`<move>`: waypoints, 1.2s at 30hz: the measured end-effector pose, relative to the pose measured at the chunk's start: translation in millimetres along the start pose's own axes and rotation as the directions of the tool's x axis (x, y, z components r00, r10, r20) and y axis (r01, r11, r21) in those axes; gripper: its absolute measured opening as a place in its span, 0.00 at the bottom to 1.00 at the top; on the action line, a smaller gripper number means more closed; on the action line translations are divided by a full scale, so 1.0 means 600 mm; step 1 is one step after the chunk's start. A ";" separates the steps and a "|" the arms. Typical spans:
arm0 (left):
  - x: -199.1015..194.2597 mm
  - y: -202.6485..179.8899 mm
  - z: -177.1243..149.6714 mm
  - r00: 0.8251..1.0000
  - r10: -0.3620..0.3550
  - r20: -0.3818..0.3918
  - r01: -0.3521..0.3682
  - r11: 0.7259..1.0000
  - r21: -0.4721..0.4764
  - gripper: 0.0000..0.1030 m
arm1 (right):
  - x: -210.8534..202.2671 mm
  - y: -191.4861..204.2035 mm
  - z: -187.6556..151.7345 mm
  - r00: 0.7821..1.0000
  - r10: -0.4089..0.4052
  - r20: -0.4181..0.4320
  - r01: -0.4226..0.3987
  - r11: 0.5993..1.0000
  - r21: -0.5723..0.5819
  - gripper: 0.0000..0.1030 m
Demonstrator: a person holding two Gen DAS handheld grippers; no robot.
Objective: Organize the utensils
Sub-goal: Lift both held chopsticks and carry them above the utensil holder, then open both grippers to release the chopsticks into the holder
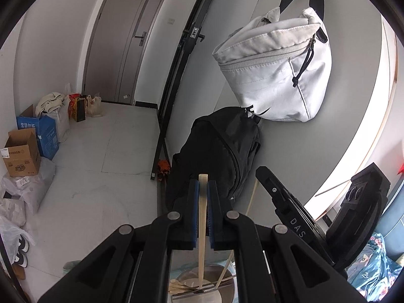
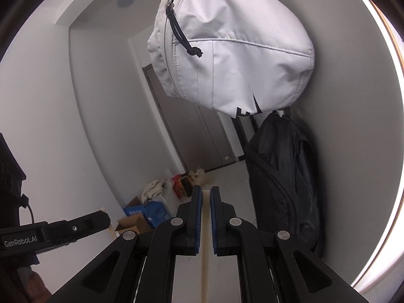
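In the left wrist view my left gripper (image 1: 203,185) is shut on a pale wooden chopstick (image 1: 202,217). The chopstick stands upright between the blue pads (image 1: 194,202), and its lower end reaches down into a metal bowl (image 1: 224,291) that holds several more wooden sticks (image 1: 176,286). My right gripper (image 1: 261,173) shows from the side at the right, with a pale stick (image 1: 251,198) under it. In the right wrist view my right gripper (image 2: 205,192) is shut on a pale chopstick (image 2: 204,265) that runs down between its pads. The left gripper (image 2: 104,218) reaches in from the lower left.
A white bag (image 1: 275,70) hangs on the wall above a black backpack (image 1: 222,151). Cardboard boxes (image 1: 22,154), plastic bags and shoes line the floor at the left, near a grey door (image 1: 126,45). A black metal frame (image 1: 176,75) leans by the wall. Floral cloth (image 1: 373,265) lies lower right.
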State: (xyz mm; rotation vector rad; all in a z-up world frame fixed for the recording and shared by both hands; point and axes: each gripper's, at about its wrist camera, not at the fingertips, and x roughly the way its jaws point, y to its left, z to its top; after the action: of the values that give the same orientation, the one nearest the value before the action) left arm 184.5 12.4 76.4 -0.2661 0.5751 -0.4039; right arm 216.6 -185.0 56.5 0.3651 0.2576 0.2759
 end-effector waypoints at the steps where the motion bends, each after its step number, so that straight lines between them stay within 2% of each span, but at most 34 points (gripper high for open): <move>1: 0.006 -0.001 -0.001 1.000 0.001 -0.008 -0.001 1.000 0.002 0.02 | 0.002 0.000 -0.007 1.000 -0.002 0.011 0.002 1.000 -0.010 0.06; 8: 0.022 0.008 -0.004 1.000 -0.020 0.000 0.020 1.000 0.001 0.02 | 0.004 -0.002 -0.036 0.999 -0.011 0.048 0.014 0.998 -0.060 0.06; 14: 0.025 0.008 0.001 1.000 -0.009 0.029 0.009 1.000 0.009 0.02 | -0.004 0.007 -0.050 0.999 0.030 0.040 -0.025 0.994 -0.108 0.06; 20: 0.033 -0.012 -0.018 1.000 -0.008 0.002 0.008 0.997 0.073 0.02 | -0.015 0.013 -0.057 0.999 0.039 0.017 -0.036 0.991 -0.129 0.06; 23: 0.028 -0.022 -0.035 1.000 -0.007 -0.006 0.007 0.994 0.108 0.02 | -0.028 0.010 -0.063 0.999 0.048 -0.017 -0.050 0.990 -0.129 0.06; 29: 0.026 -0.018 -0.058 0.997 -0.035 -0.071 0.042 0.994 0.100 0.02 | -0.067 0.003 -0.085 0.990 0.092 -0.109 -0.106 0.985 -0.134 0.06; 33: 0.029 -0.011 -0.079 0.983 -0.111 -0.145 0.120 0.991 0.053 0.02 | -0.091 0.000 -0.102 0.977 0.127 -0.171 -0.150 0.981 -0.126 0.07; 36: 0.024 -0.017 -0.094 0.977 -0.126 -0.172 0.138 0.989 0.058 0.02 | -0.100 -0.001 -0.118 0.963 0.149 -0.225 -0.178 0.978 -0.113 0.08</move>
State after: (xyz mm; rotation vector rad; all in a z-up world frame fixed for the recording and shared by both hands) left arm 160.3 -10.1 27.6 -0.2052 0.7093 -0.5777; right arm 140.1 -182.0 4.2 0.2249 0.4216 0.4950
